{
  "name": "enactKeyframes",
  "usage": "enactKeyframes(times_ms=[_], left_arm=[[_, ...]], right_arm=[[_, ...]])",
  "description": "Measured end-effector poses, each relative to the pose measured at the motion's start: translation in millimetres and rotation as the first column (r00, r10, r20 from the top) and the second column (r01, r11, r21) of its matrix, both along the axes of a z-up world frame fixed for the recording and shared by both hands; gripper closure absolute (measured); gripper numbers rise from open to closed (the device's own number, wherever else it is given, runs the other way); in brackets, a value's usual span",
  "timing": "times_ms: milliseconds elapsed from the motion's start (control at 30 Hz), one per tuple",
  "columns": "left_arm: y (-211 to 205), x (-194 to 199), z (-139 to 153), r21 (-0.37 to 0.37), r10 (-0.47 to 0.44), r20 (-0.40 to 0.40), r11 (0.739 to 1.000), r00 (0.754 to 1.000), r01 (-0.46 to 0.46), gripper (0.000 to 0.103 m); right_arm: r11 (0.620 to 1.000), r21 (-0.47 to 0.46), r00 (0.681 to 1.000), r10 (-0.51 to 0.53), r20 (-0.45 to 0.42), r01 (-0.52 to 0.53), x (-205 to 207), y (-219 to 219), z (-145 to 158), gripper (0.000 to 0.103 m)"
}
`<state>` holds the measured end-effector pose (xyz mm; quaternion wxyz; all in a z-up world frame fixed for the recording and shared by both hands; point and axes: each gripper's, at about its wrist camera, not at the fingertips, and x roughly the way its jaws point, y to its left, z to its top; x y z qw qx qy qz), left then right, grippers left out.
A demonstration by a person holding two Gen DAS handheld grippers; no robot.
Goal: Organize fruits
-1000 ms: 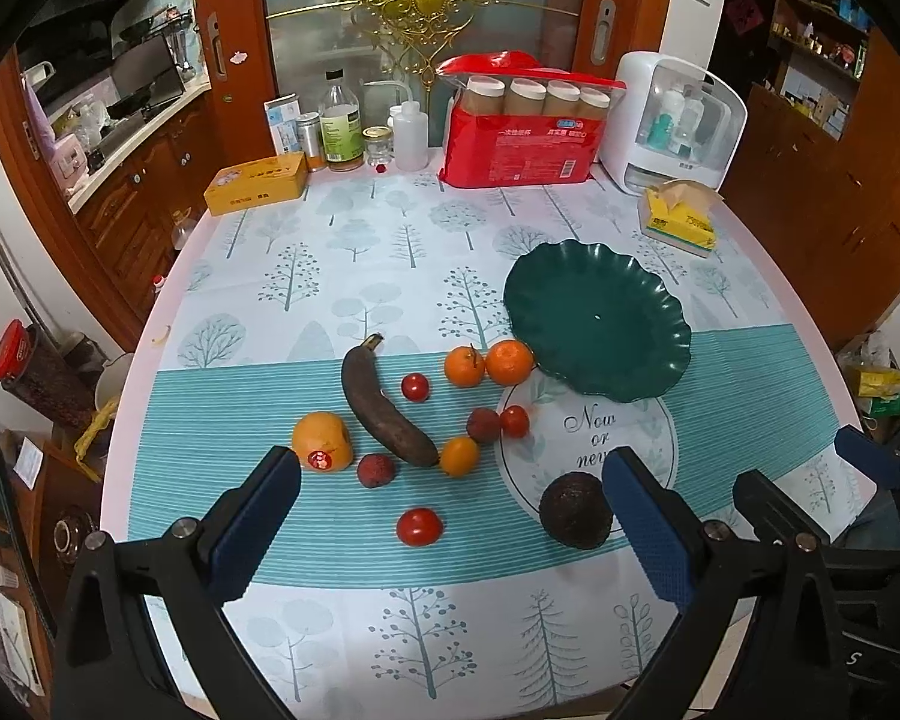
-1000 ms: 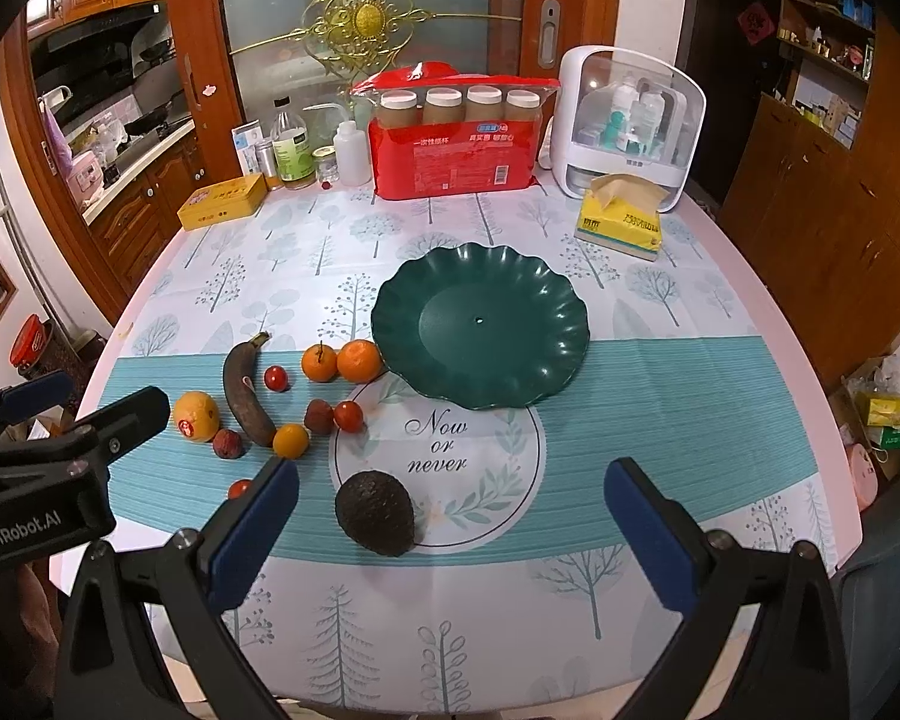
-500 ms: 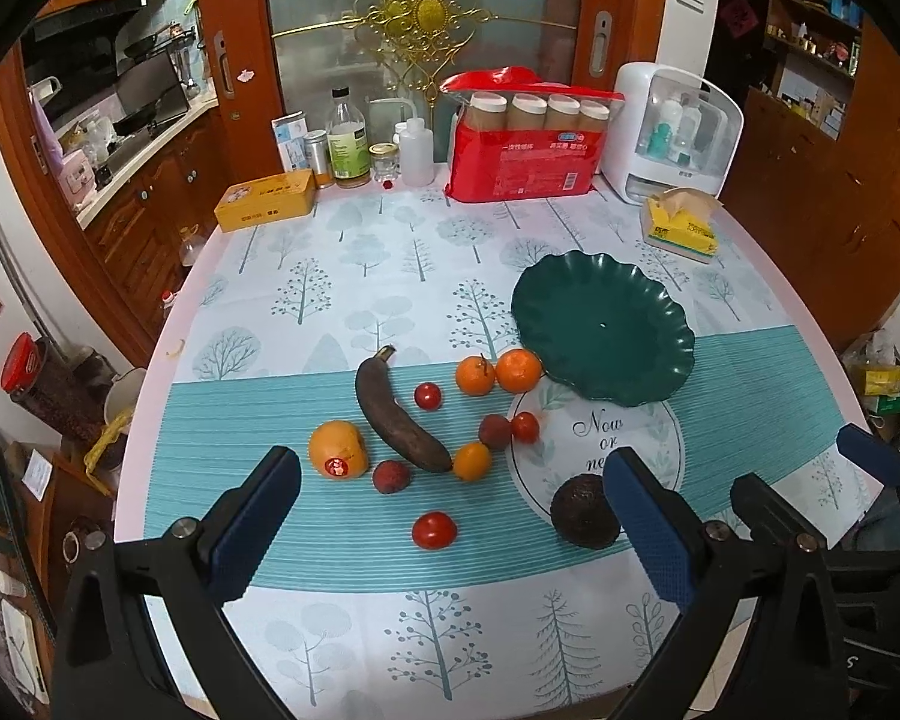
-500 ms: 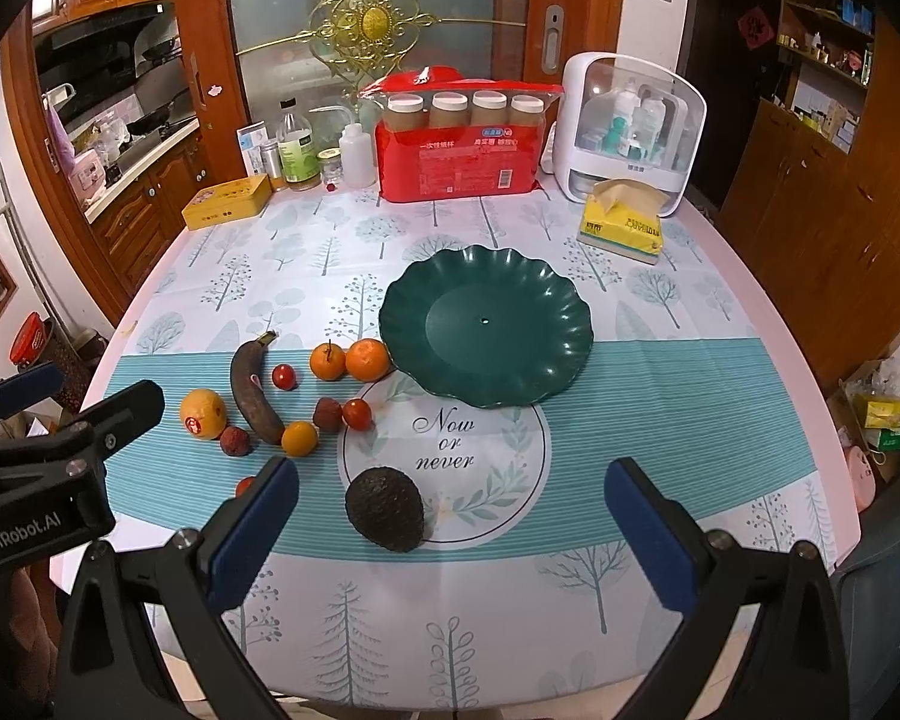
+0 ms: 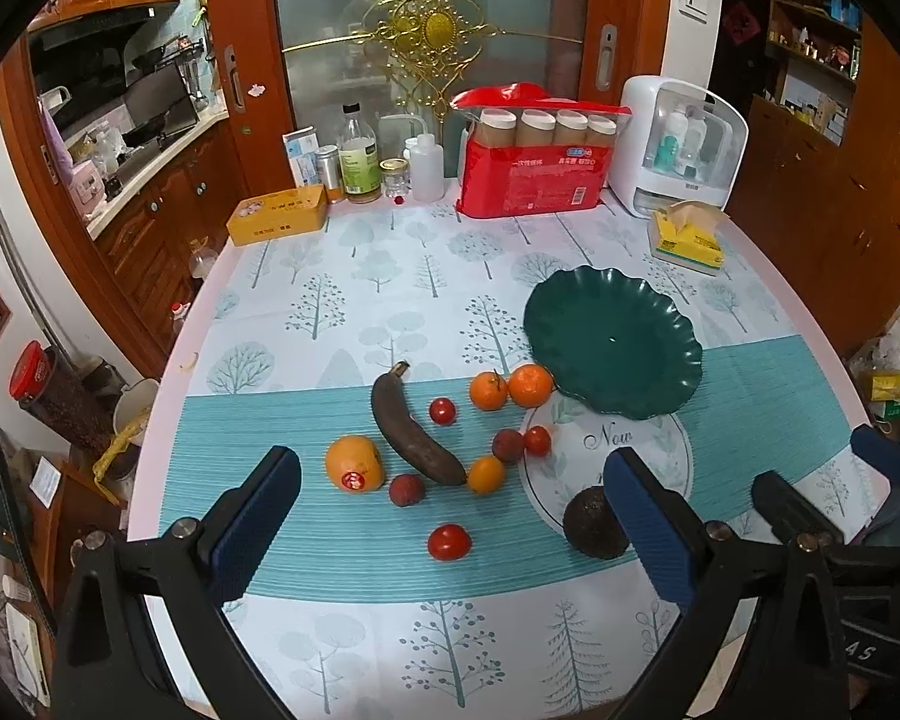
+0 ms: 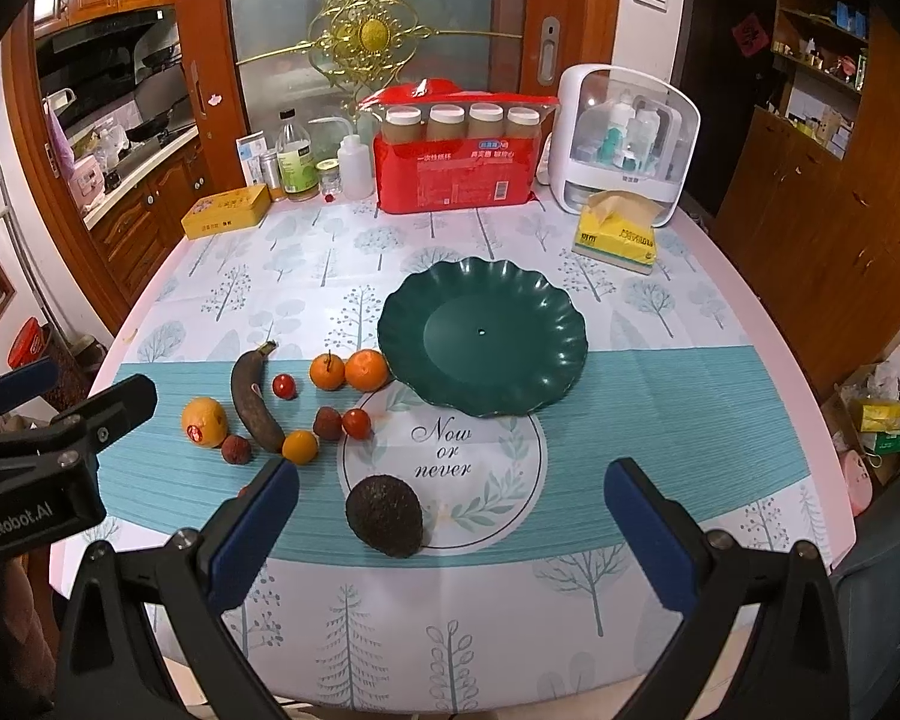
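Your green plate (image 6: 564,354), glossy with a scalloped rim, sits on the tabletop (image 6: 660,372) with nothing in it; every fruit lies outside it on the tree-print cloth. Just off its near-left rim two round tangerines (image 5: 512,387) touch each other. Left of them lies the banana (image 5: 414,435), curved, matte and gone dark brown all over, with a small smooth cherry tomato (image 5: 442,411) between it and the tangerines. At the banana's near tip rests a small orange kumquat-like fruit (image 5: 486,474), and beside that a bumpy dark-red lychee (image 5: 507,445) next to another cherry tomato (image 5: 537,440). Further left a larger orange (image 5: 354,463) carries a red sticker, with a second rough-skinned lychee (image 5: 406,489) near it, and a lone tomato (image 5: 449,542) lies closer to you. The avocado (image 6: 384,515), dark, pebbled and egg-shaped, rests on the printed circle reading "Now or never". At the back a red plastic pack (image 6: 456,165) holds four capped jars in a row, beside a white case (image 6: 627,144) with bottles behind its clear front. Your left gripper (image 5: 447,513) and right gripper (image 6: 450,522) both hover with blue-padded fingers spread wide, grasping nothing.
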<state>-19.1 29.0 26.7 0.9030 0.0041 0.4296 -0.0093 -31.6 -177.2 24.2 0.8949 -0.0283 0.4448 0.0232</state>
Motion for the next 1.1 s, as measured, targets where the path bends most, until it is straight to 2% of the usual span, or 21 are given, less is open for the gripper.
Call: enactKeyframes(times_ms=[233,367,533,700,867,1100], left_arm=[[13.2,1.6,7.4,0.015,0.046,0.026,0.999,0.999,-0.046,0.003],[19.3,6.3,9.1,0.009,0.050,0.013,0.999,0.999,-0.050,0.003],[25.1,10.6,12.6,0.011,0.059,0.015,0.998,0.998,-0.059,0.002],[24.3,8.9,15.9,0.035,0.035,0.044,0.999,0.998,-0.037,0.003],[30.0,11.3,13.0,-0.009,0.029,0.022,1.000,0.999,-0.029,0.003],[31.5,11.3,5.9,0.002,0.026,0.029,1.000,0.999,-0.026,0.003]], right_arm=[[1.000,-0.013,0.999,-0.010,0.047,0.010,0.8,-1.2,7.4,0.004],[0.999,-0.022,0.997,-0.033,0.075,0.035,1.4,-5.4,12.2,0.004],[0.999,0.004,0.994,-0.044,0.104,0.044,4.0,-8.4,20.8,0.004],[1.000,0.002,0.990,-0.018,0.137,0.018,7.0,-5.1,34.0,0.004],[1.000,-0.001,0.987,0.004,0.158,-0.004,8.3,-2.1,42.4,0.004],[0.999,-0.014,0.987,0.039,0.158,-0.038,9.2,3.9,38.3,0.004]])
